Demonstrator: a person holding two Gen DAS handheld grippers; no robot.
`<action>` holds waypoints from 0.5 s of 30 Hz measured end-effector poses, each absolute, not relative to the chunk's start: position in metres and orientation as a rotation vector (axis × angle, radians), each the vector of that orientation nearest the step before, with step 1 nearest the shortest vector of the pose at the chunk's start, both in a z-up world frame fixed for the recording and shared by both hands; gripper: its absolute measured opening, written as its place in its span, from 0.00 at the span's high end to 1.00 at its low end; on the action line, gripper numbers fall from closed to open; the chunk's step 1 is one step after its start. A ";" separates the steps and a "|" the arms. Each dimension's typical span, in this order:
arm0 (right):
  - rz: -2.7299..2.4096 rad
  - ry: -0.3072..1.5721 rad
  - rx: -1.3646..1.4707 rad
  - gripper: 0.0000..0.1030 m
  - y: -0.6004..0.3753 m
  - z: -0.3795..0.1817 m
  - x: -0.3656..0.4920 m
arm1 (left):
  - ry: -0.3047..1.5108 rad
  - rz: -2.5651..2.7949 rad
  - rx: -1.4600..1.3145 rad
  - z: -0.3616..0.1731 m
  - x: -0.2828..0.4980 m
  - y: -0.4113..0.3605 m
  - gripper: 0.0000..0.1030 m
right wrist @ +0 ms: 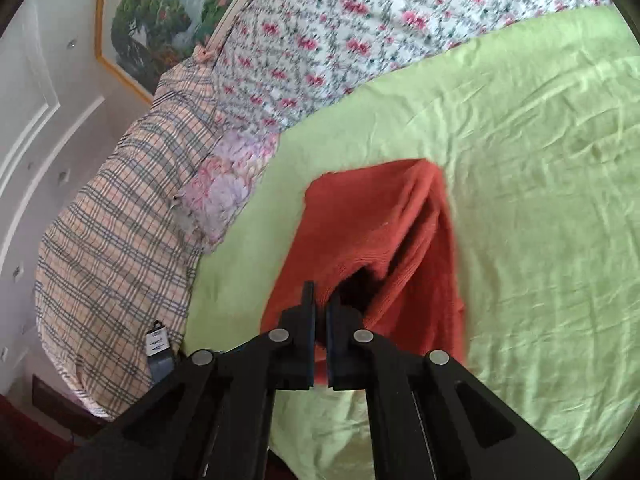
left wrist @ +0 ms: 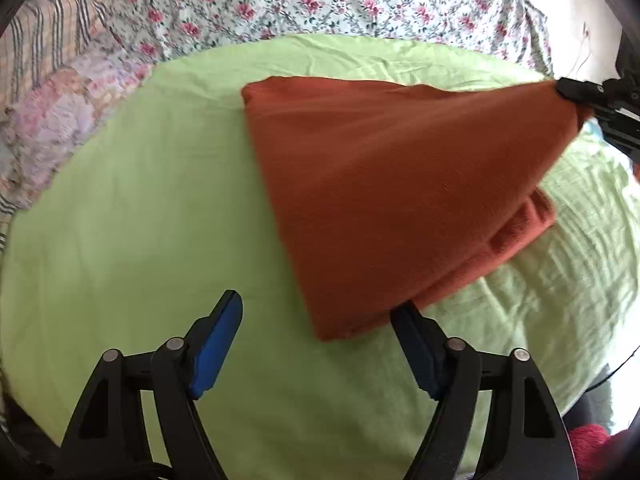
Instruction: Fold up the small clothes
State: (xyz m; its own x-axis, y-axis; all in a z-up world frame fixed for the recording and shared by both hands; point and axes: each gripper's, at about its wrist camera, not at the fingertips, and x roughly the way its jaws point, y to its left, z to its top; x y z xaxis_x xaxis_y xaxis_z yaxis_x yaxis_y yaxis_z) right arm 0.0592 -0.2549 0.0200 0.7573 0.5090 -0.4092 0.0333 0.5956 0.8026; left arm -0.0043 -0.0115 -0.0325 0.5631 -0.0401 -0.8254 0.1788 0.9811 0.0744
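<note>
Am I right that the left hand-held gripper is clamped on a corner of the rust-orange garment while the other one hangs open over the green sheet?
Not quite: the sides are swapped. The right wrist view shows the right hand-held gripper shut on the rust-orange garment. The left wrist view shows the left hand-held gripper open over the green sheet.

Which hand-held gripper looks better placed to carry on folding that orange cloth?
Probably the right hand-held gripper: it is shut on a corner of the orange cloth, lifting it off the green sheet. The left hand-held gripper is open, holding nothing.
</note>
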 end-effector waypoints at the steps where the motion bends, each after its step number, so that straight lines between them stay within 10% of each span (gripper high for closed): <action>1: 0.294 0.686 0.911 0.96 -0.256 0.016 0.058 | 0.975 -0.116 0.177 -0.035 -0.003 -0.013 0.31; 5: 0.283 0.709 0.939 0.96 -0.257 0.007 0.056 | 1.051 -0.083 0.015 -0.041 0.007 0.007 0.78; 15: 0.082 0.954 0.510 0.96 -0.224 -0.044 0.054 | 1.075 -0.078 -0.020 -0.048 -0.009 0.001 0.94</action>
